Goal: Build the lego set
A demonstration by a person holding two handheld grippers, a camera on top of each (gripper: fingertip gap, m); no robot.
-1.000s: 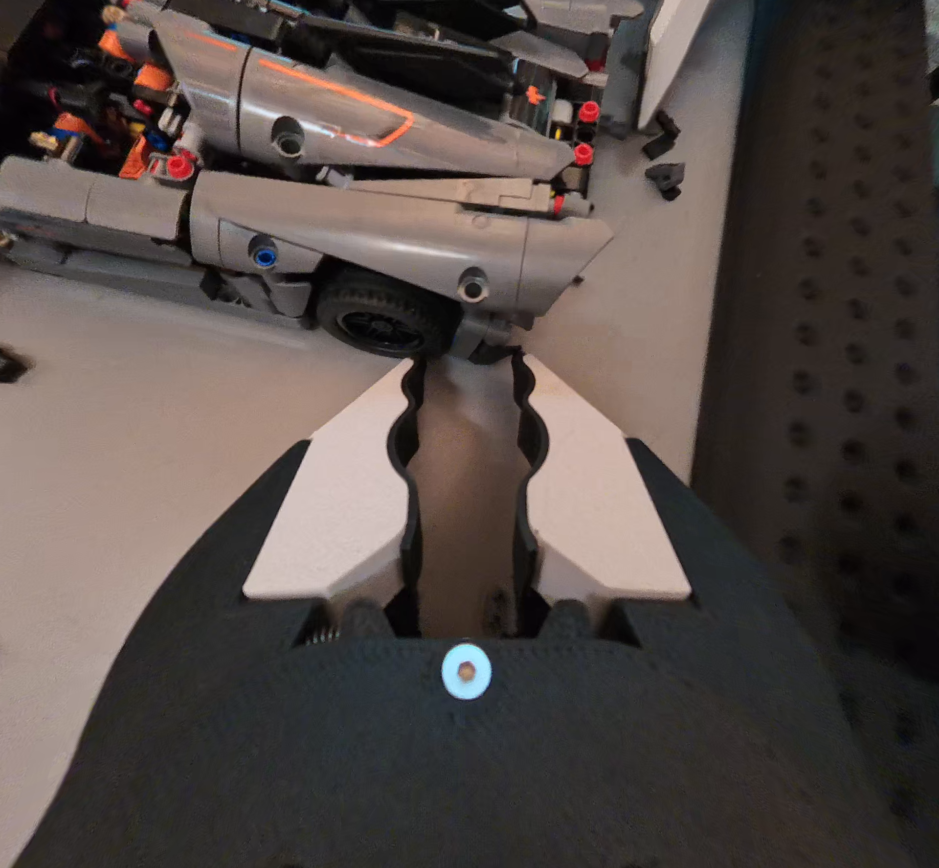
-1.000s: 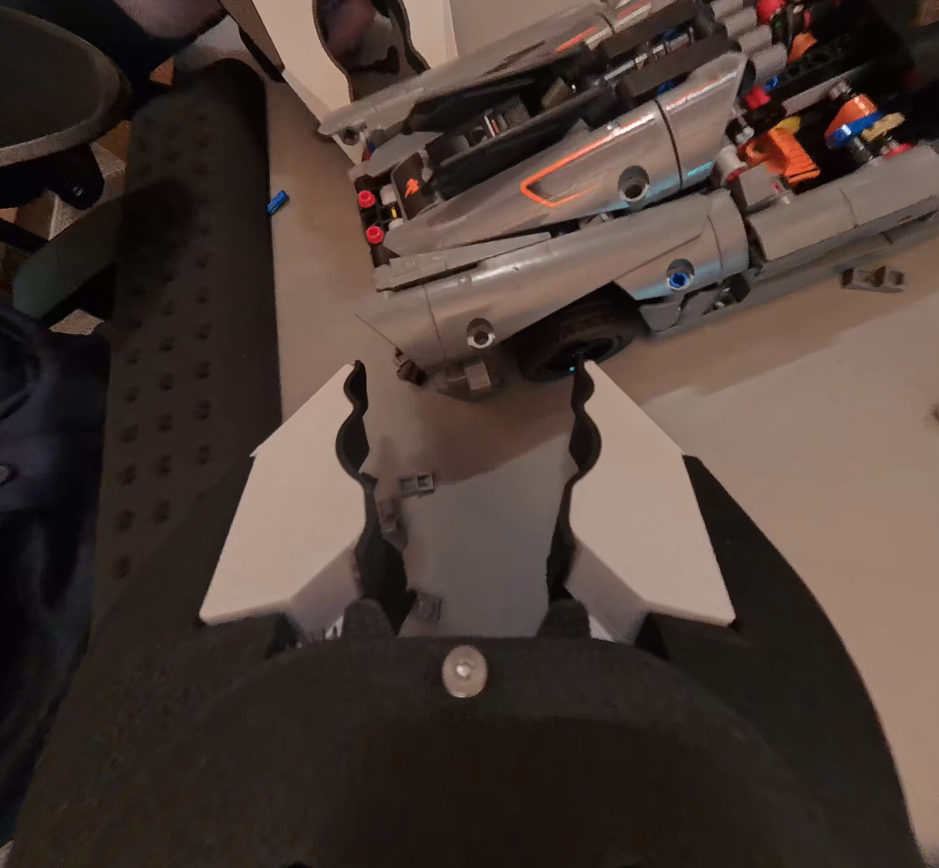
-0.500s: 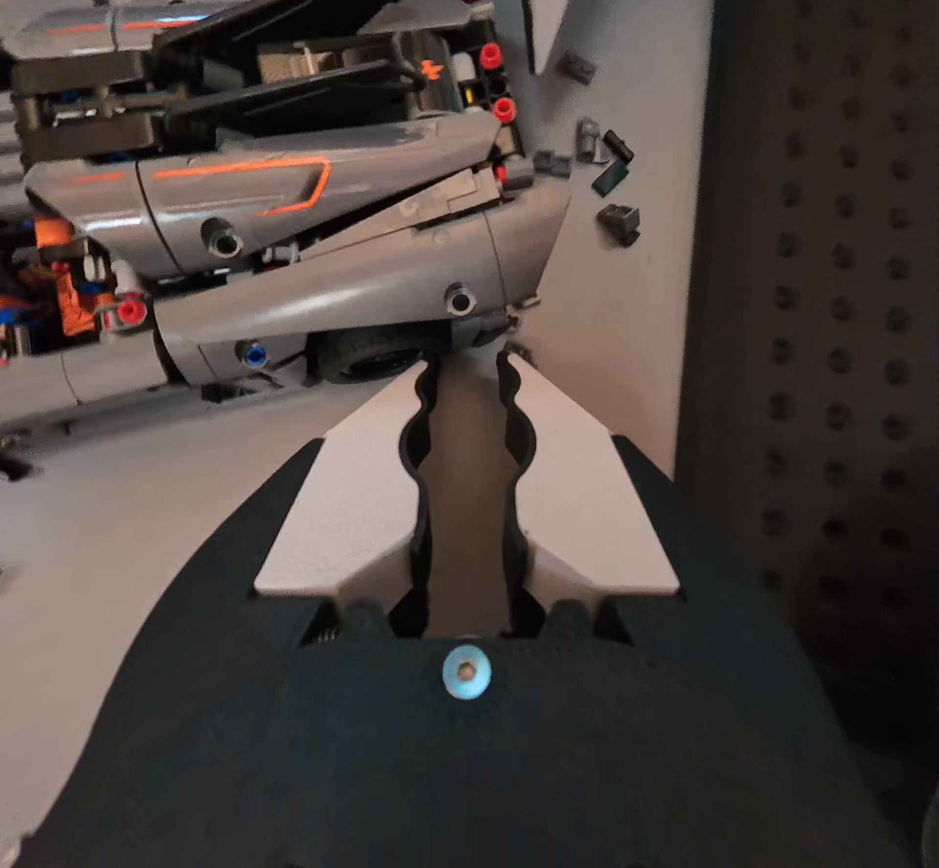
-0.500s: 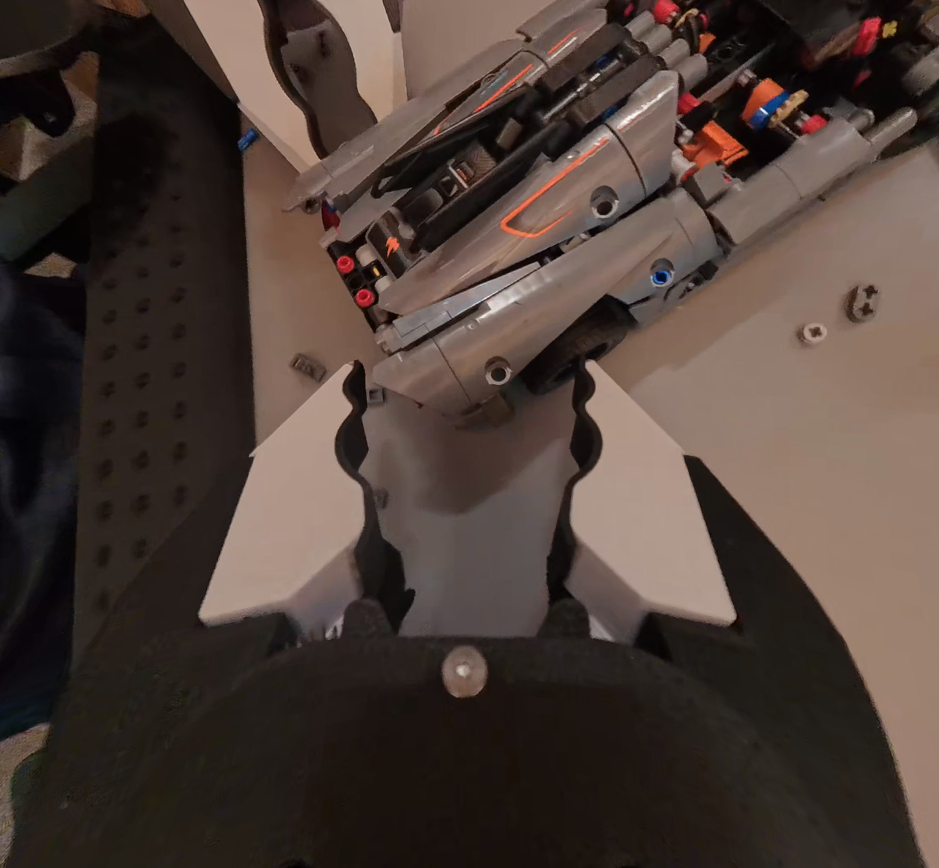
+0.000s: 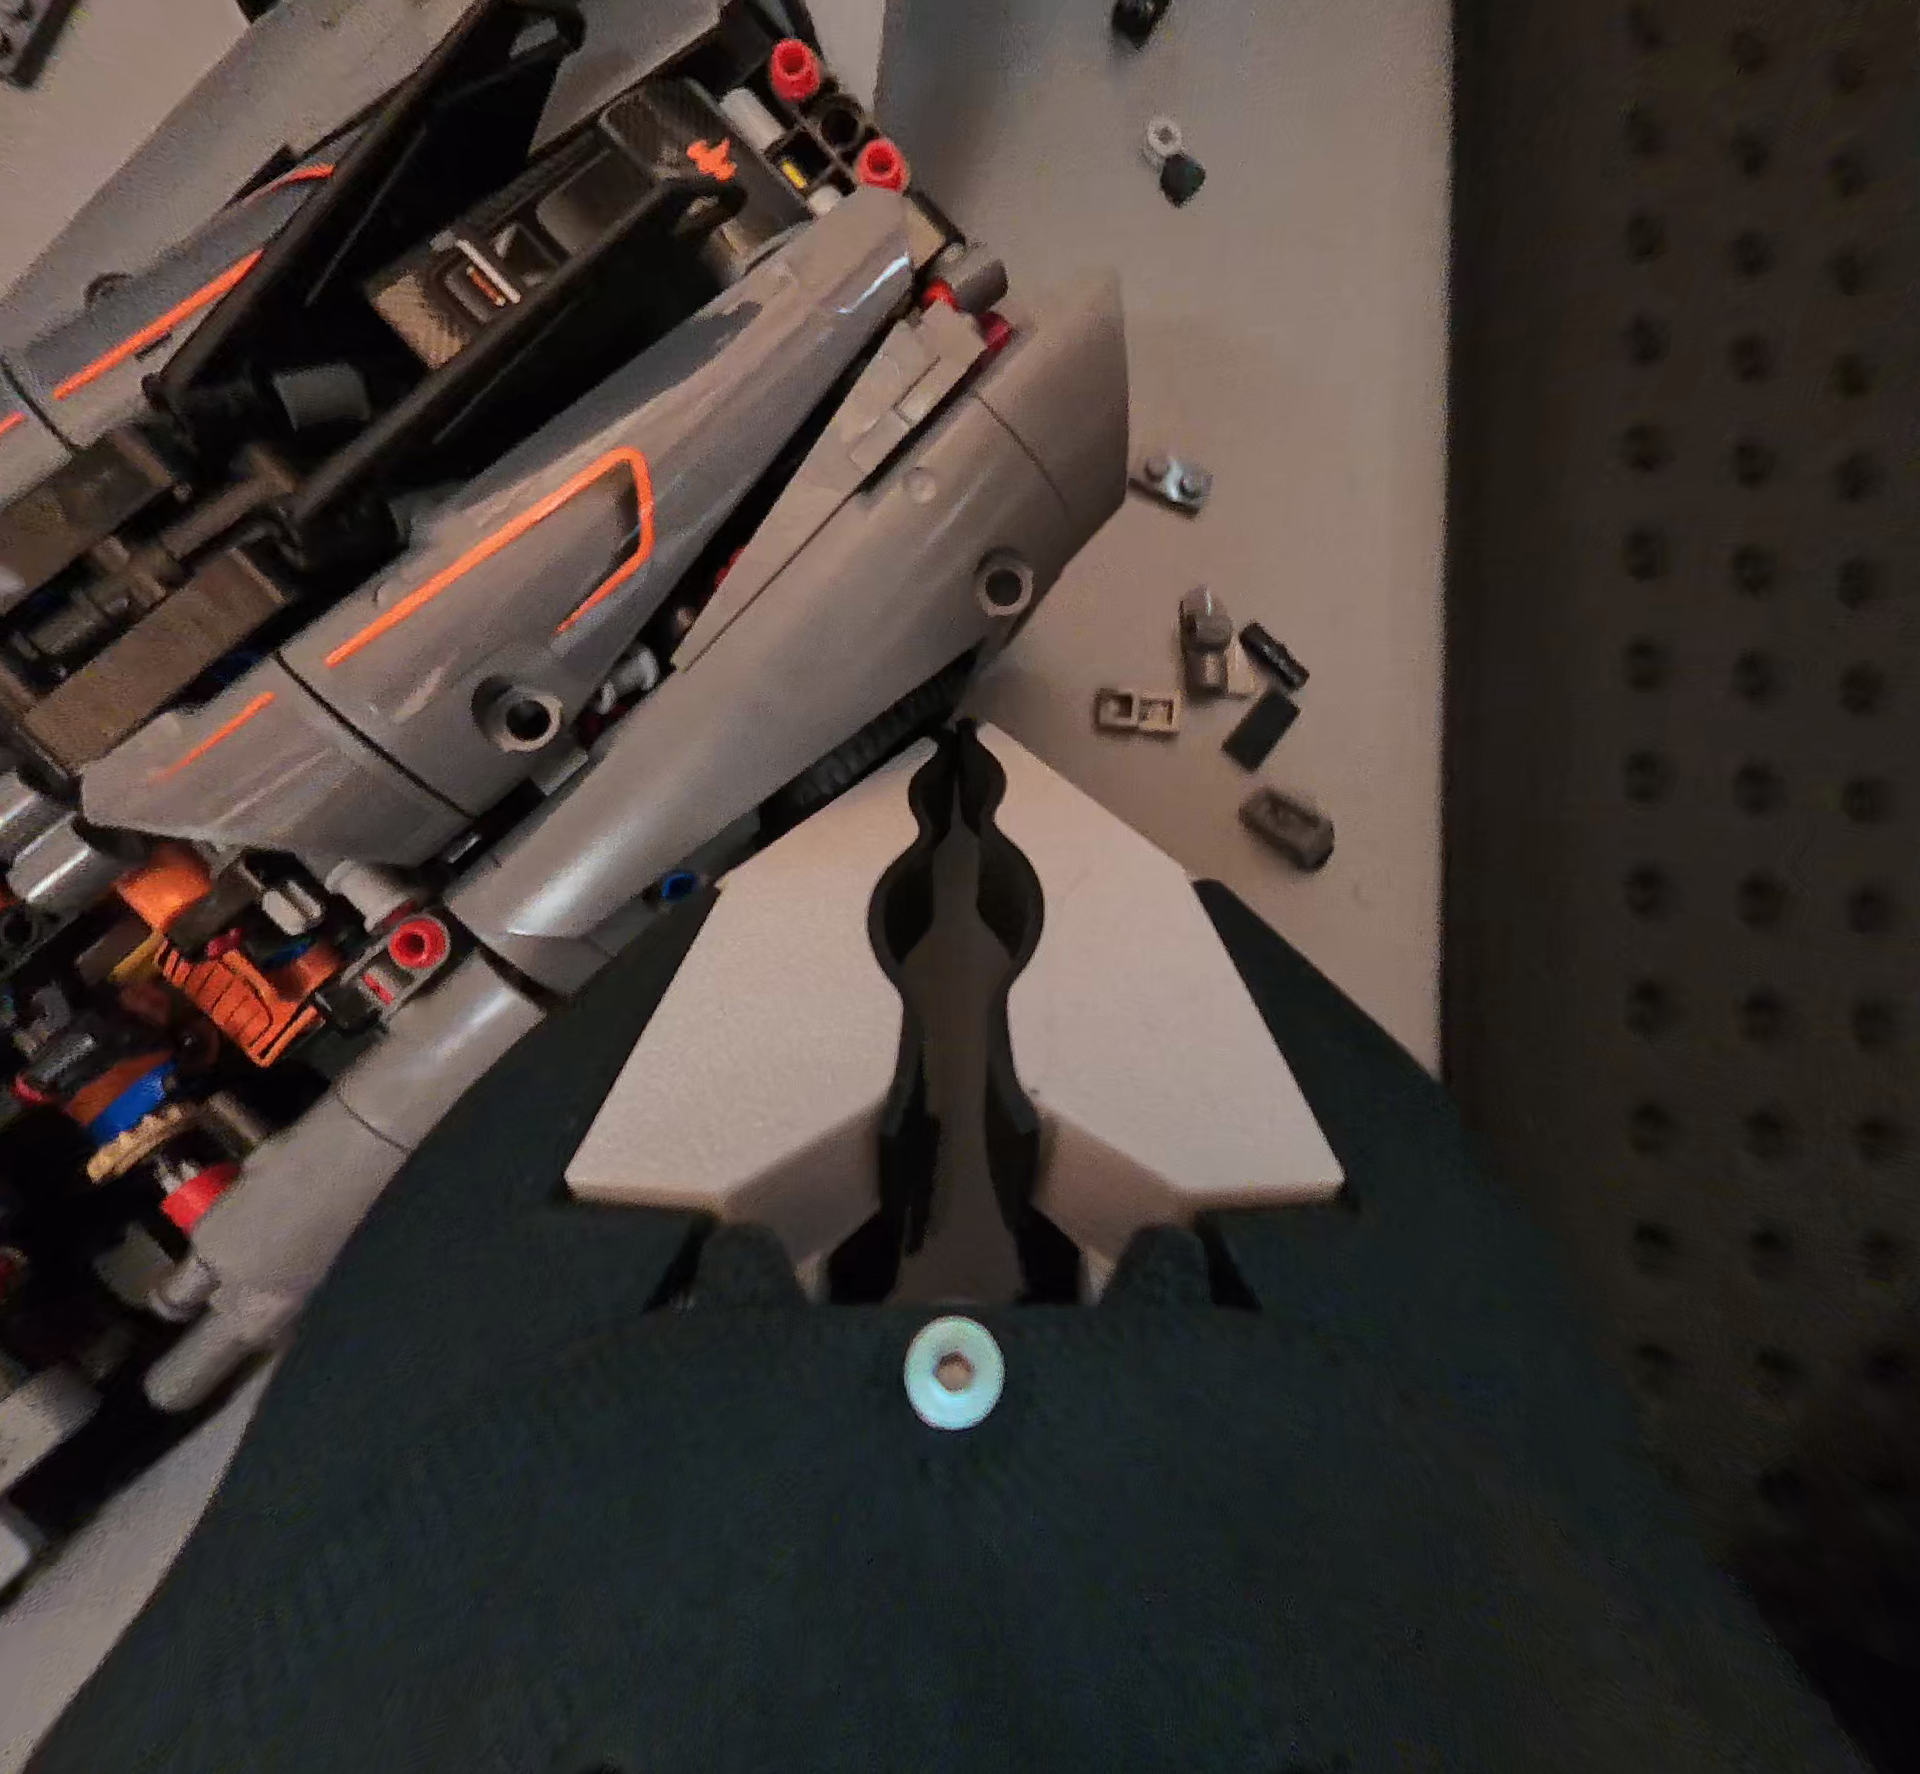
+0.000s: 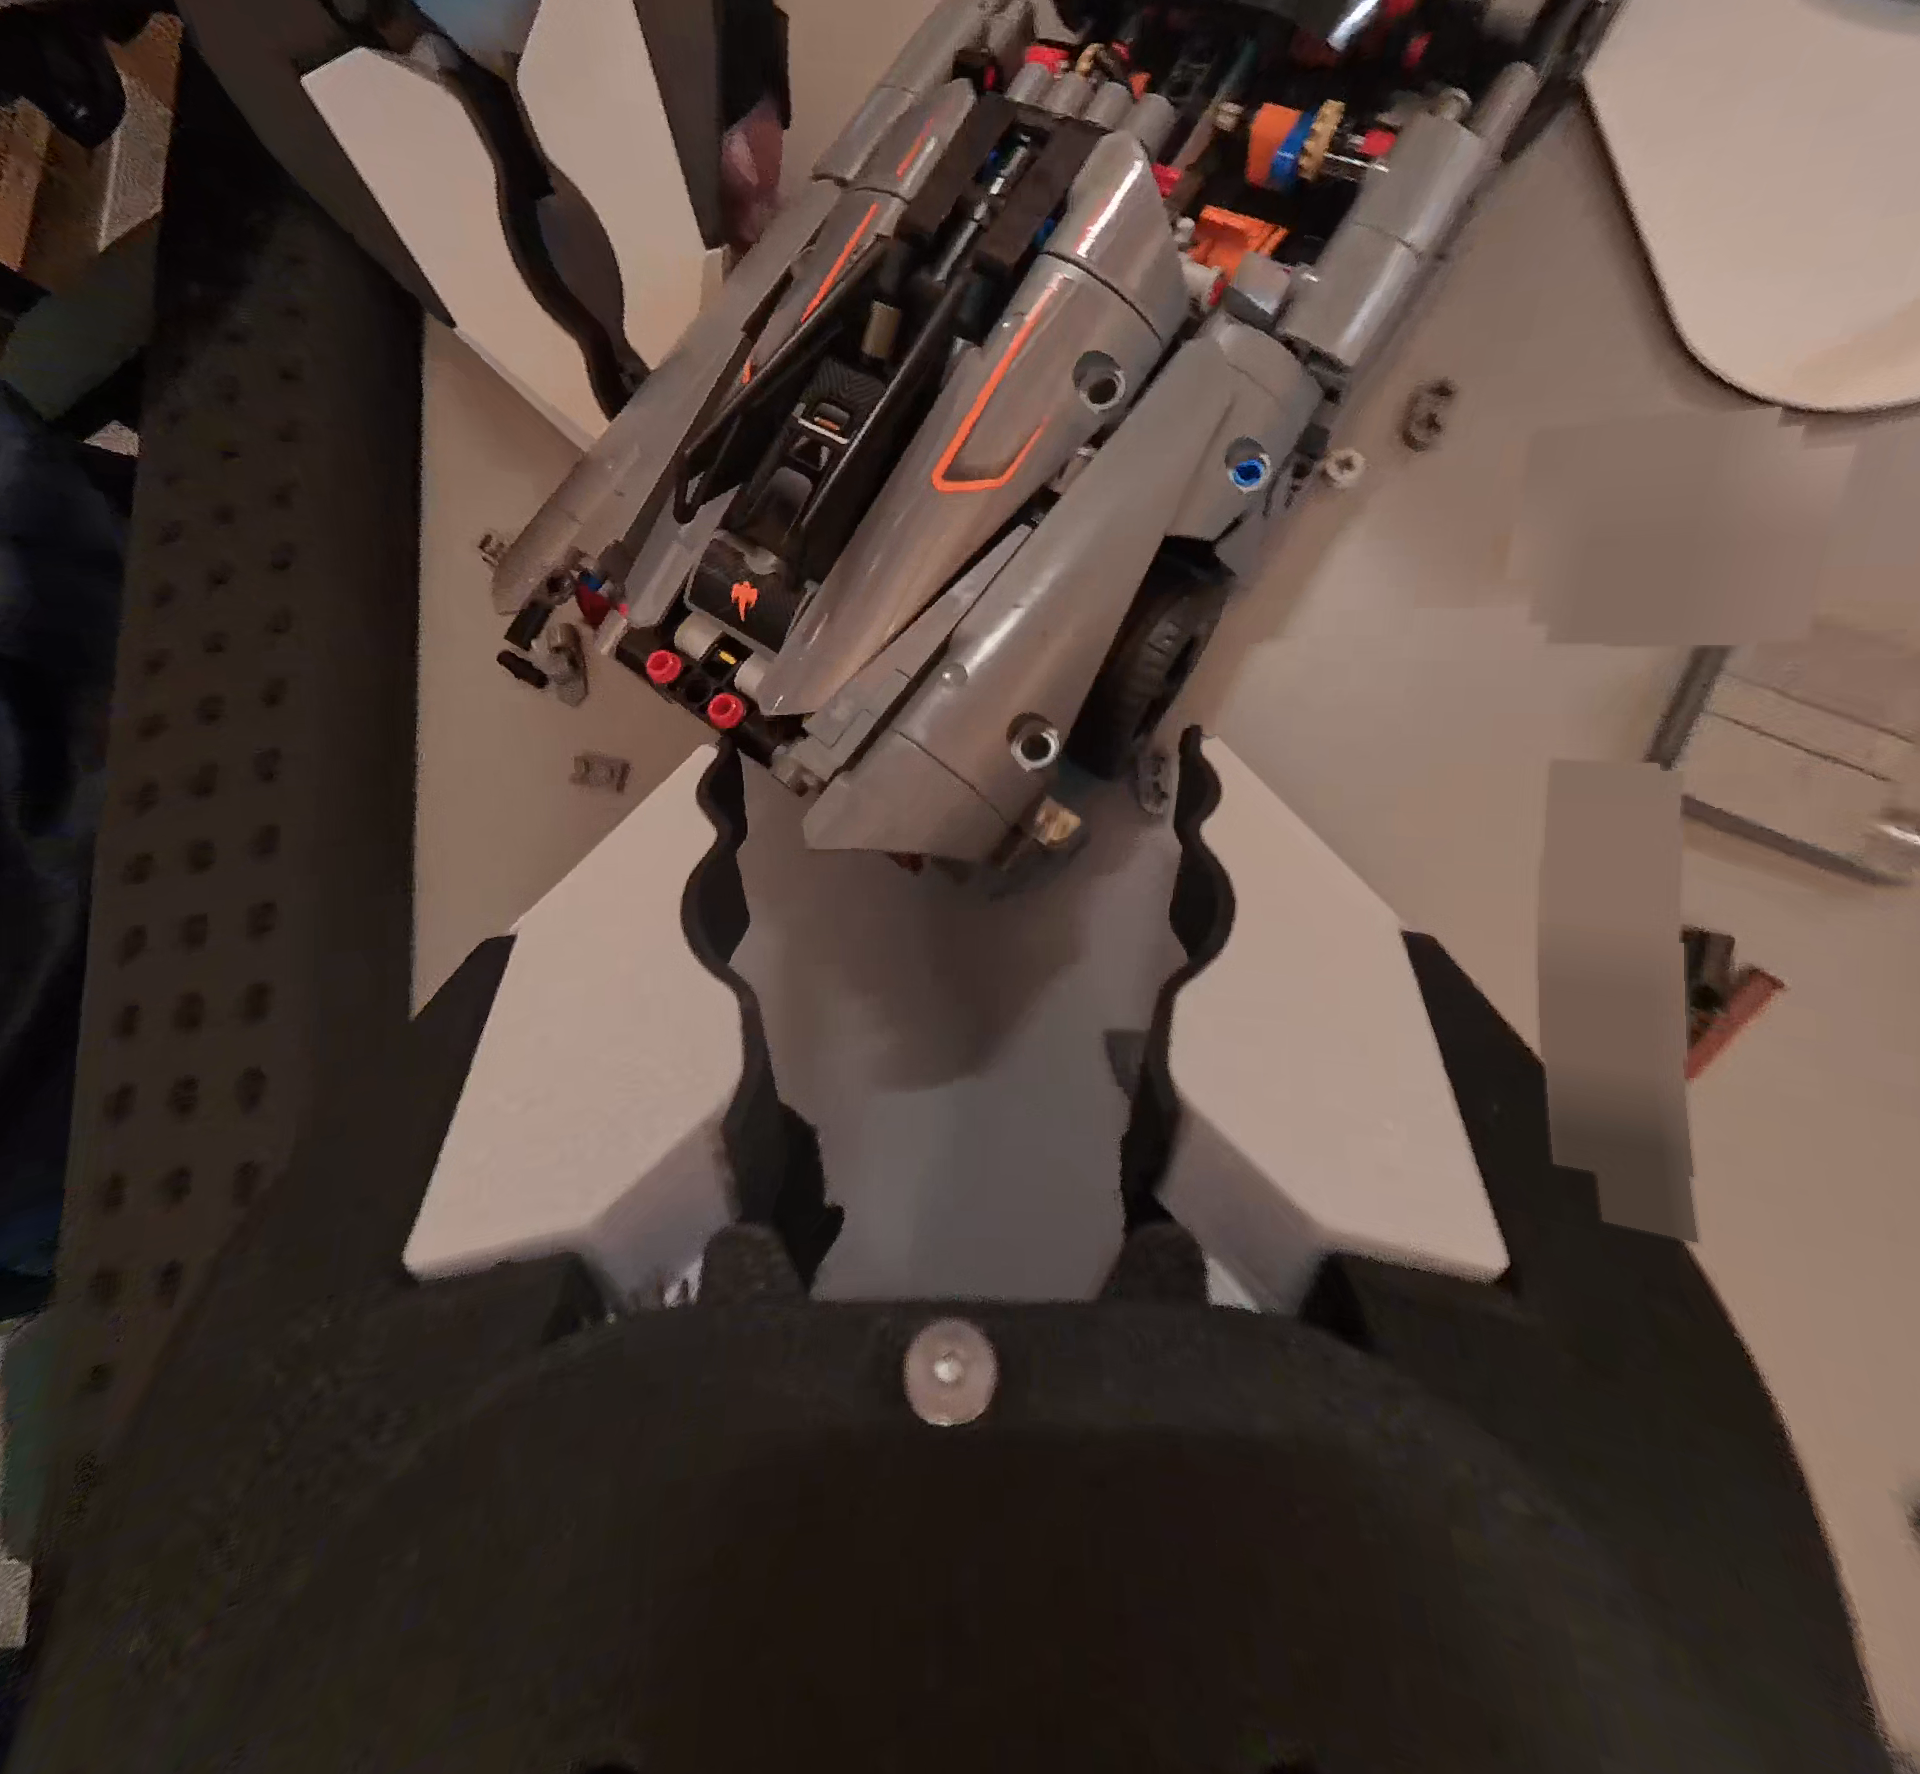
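The grey lego car (image 5: 582, 581) with orange lines and an open black cockpit lies on the pale table. My left gripper (image 5: 961, 737) is shut, with its tips against the car's lower edge by a black wheel (image 5: 873, 748); I see nothing held between them. It also shows in the right wrist view (image 6: 613, 363), at the car's far side. My right gripper (image 6: 956, 753) is open and empty. The car's (image 6: 935, 498) front corner with two red pins (image 6: 691, 685) sits just ahead of and between its fingertips.
Several small loose grey and black pieces (image 5: 1226, 685) lie on the table right of the car, one grey plate (image 6: 601, 771) by my right gripper's left finger. A dark perforated mat (image 5: 1683, 581) borders the table (image 5: 1278, 322). A white tray (image 6: 1766, 218) stands at the far right.
My left gripper has closed from slightly open to shut and swung round against the car's wheel side. My right gripper stayed open and now looks along the car, whose nose is nearer its tips.
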